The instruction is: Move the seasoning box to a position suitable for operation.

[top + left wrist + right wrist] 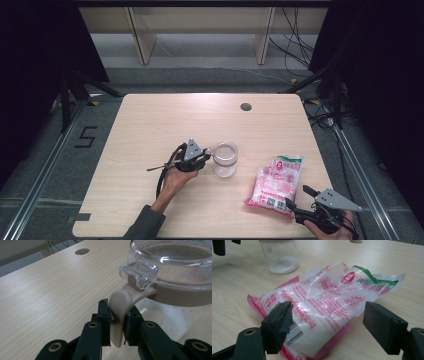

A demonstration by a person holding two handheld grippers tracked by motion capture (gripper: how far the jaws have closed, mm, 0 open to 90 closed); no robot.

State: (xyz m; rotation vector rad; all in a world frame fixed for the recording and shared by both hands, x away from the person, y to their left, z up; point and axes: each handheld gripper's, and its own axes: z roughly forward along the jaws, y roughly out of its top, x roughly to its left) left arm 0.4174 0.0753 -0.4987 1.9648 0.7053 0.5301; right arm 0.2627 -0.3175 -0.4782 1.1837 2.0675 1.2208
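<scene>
One clear jar (beige handle) — crinkly plastic bag

One camera looks down from high above the pale wooden table. Two ride low and close, both seeing the clear plastic jar.

"5" on floor, bag print unreadable

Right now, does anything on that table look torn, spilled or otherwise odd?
Nothing is spilled. The one oddity is the pink and white bag: its green-edged top is torn open and ragged, and it lies flat on the table. The clear jar stands upright, its handle pinched by the left claw.
</scene>
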